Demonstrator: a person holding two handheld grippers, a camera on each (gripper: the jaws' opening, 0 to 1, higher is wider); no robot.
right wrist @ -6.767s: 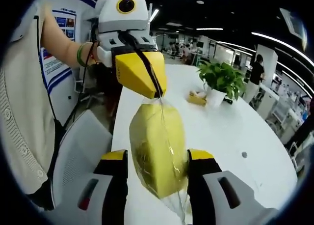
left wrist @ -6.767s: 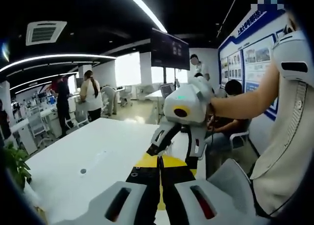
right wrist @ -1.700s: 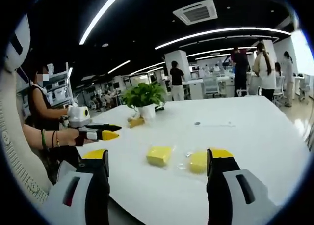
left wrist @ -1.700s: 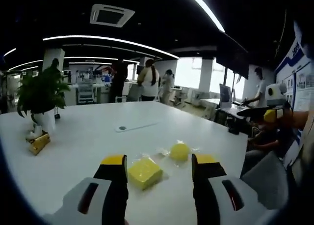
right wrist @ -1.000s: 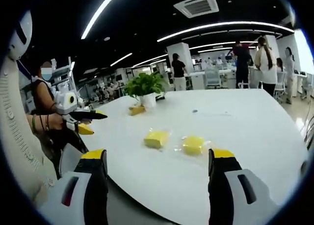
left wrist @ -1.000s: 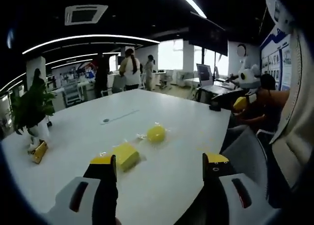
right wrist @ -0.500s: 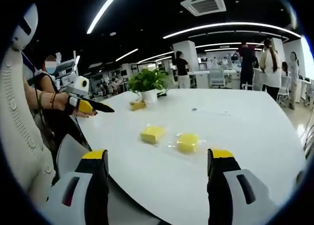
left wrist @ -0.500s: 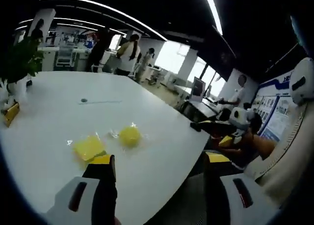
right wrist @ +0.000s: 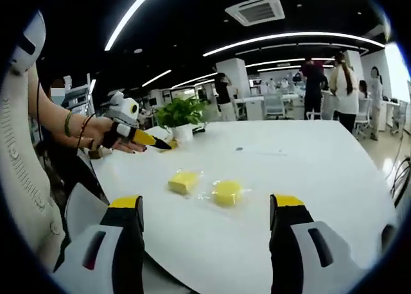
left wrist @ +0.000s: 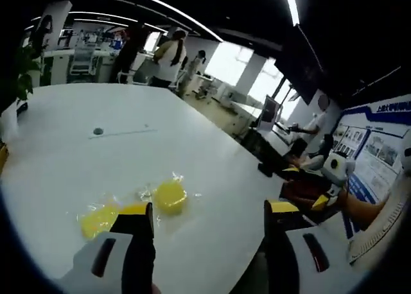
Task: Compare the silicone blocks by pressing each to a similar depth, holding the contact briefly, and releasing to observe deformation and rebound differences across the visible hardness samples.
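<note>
Two yellow silicone pieces in clear wrap, a square block [right wrist: 183, 180] and a rounder block [right wrist: 226, 192], lie side by side on the white surface [right wrist: 308, 178] (untouched); both grippers' jaws spread wide, holding nothing.

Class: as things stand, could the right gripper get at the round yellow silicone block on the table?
Probably yes. The right gripper is open and empty, and the round yellow silicone block lies ahead of it on the white table, with bare tabletop between. The square yellow block sits apart, beside it.
</note>
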